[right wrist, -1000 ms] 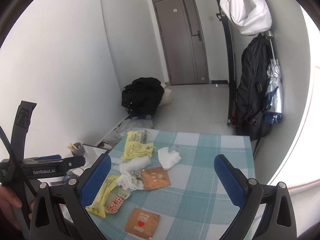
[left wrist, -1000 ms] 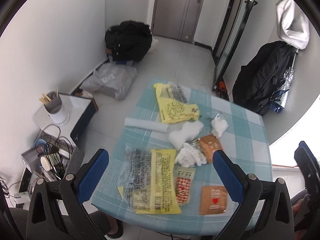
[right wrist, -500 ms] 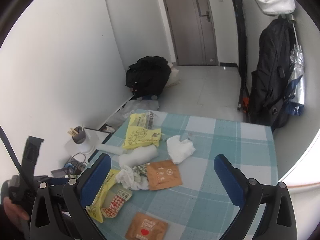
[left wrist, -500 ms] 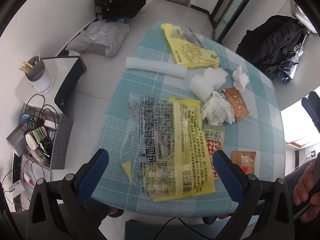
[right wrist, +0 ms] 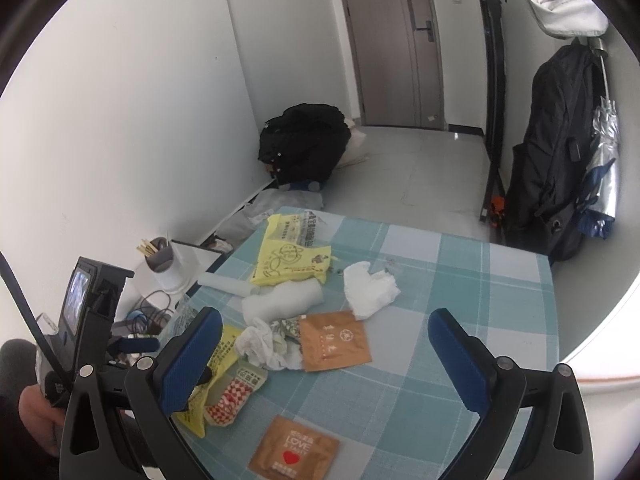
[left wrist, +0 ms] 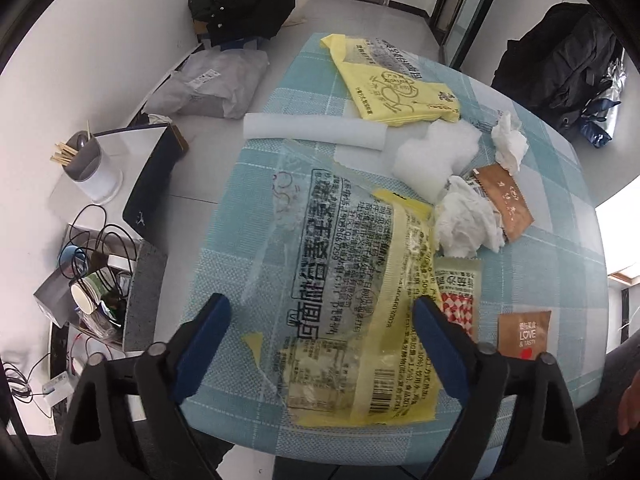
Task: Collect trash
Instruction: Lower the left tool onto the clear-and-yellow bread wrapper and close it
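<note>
Closing left hand-held gripper (left wrist: pixel 322 312) around clear-and-yellow wrapper (left wrist: pixel 348 292) at table's (left wrist: pixel 560 208) 6 o'clock edge; pads not pressing yet. Pinch film's loose fold, avoid cloth. Right hand-held gripper (right wrist: pixel 322 330) wide open, empty.

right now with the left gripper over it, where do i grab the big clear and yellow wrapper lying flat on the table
Take the big clear and yellow wrapper by its near end, coming from above. It lies flat on the table, so only a raised crinkle gives the pads something to pinch. The left gripper already straddles that end, its jaws closing but not yet touching.
</note>
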The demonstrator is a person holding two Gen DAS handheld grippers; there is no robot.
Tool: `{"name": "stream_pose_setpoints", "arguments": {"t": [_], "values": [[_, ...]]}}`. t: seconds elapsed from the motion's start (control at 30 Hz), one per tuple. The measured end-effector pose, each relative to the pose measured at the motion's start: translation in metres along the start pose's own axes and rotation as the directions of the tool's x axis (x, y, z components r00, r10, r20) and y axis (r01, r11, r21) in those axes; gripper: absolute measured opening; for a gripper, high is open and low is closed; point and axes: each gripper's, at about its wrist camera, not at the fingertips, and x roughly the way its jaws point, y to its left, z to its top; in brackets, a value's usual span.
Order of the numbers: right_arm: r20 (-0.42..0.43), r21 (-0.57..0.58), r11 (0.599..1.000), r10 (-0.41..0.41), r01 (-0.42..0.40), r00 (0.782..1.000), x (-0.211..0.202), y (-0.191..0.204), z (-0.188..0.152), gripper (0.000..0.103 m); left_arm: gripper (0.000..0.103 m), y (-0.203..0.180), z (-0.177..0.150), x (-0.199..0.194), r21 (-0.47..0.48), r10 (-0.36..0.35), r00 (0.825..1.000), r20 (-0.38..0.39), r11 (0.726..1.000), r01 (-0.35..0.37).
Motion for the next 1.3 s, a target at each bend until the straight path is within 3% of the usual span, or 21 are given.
{"name": "stream_pose_setpoints", "arguments": {"t": [0.07,0.13,0.17,0.3,0.33,0.37,0.47,0.83,1.07,1.23,1.3], "values": [[0.006,-0.002,1.000,0.002,-0.002,1.000,-0.003,0.000,-0.001,0.103,0.077,-0.005,-0.001,-0.002,0.013,-0.001,1.000,0.008,1.000,0.001],[0.014,-0.007,1.000,0.005,-0.005,1.000,-0.008,0.001,-0.002,0.103,0.066,-0.011,-0.003,-0.006,0.031,0.009,0.999,0.039,0.999,-0.010],[0.018,-0.005,1.000,0.012,-0.012,1.000,-0.009,0.001,-0.002,0.103,0.055,-0.015,-0.002,-0.006,0.041,-0.009,0.999,0.036,0.999,0.007],[0.034,0.015,1.000,0.017,-0.018,0.999,-0.017,-0.004,-0.004,0.103,0.036,-0.022,-0.004,-0.007,0.062,-0.031,0.999,0.034,0.998,0.029],[0.036,0.022,1.000,0.017,-0.018,0.999,-0.018,-0.006,-0.005,0.103,0.033,-0.022,-0.004,-0.008,0.057,-0.045,0.998,0.032,0.997,0.043],[0.035,0.025,1.000,0.015,-0.016,0.999,-0.019,-0.007,-0.005,0.103,0.021,-0.021,-0.003,-0.009,0.047,-0.063,0.998,0.032,0.997,0.061],[0.025,0.037,0.999,0.008,-0.009,1.000,-0.020,-0.010,-0.008,0.103,0.011,-0.018,-0.003,-0.013,0.023,-0.074,0.997,0.036,0.997,0.074],[-0.025,0.078,0.997,-0.006,0.008,1.000,-0.025,-0.017,-0.023,0.103,0.006,0.003,-0.006,-0.019,-0.092,-0.137,0.990,0.047,0.986,0.141],[-0.076,0.099,0.995,0.015,-0.008,0.997,-0.019,-0.013,-0.031,0.103,0.006,0.022,-0.008,-0.038,-0.152,-0.178,0.974,0.143,0.968,0.199],[-0.141,0.075,0.995,0.073,-0.062,0.987,-0.002,0.004,-0.035,0.096,0.006,0.032,-0.006,-0.053,-0.162,-0.213,0.955,0.207,0.955,0.248],[-0.171,0.067,0.995,0.091,-0.080,0.981,0.005,0.011,-0.037,0.091,0.000,0.034,-0.005,-0.058,-0.161,-0.223,0.948,0.228,0.952,0.262]]}}
